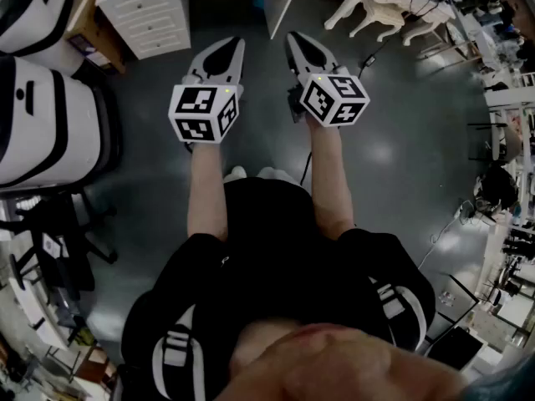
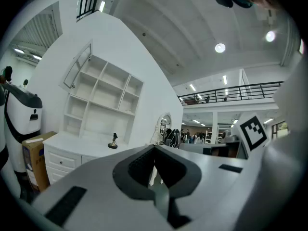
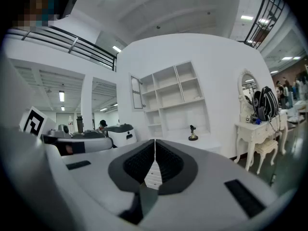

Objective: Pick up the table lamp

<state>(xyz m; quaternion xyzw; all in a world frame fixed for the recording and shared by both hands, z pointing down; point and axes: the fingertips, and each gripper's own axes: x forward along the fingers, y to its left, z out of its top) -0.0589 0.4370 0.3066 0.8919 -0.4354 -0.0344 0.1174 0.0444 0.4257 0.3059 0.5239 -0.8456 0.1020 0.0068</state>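
The table lamp is a small dark figure-like piece standing on the white desk below open shelves. It also shows in the right gripper view as the lamp, far ahead on the desk top. My left gripper is shut with nothing between its pads. My right gripper is shut and empty too. In the head view the left gripper and right gripper are held side by side over the dark floor, short of the desk's drawers. The head view does not show the lamp.
Large white and black machines stand at the left, with a cardboard box beside the desk. To the right of the desk is a white vanity table with a mirror and a backpack. White chairs stand on the grey floor.
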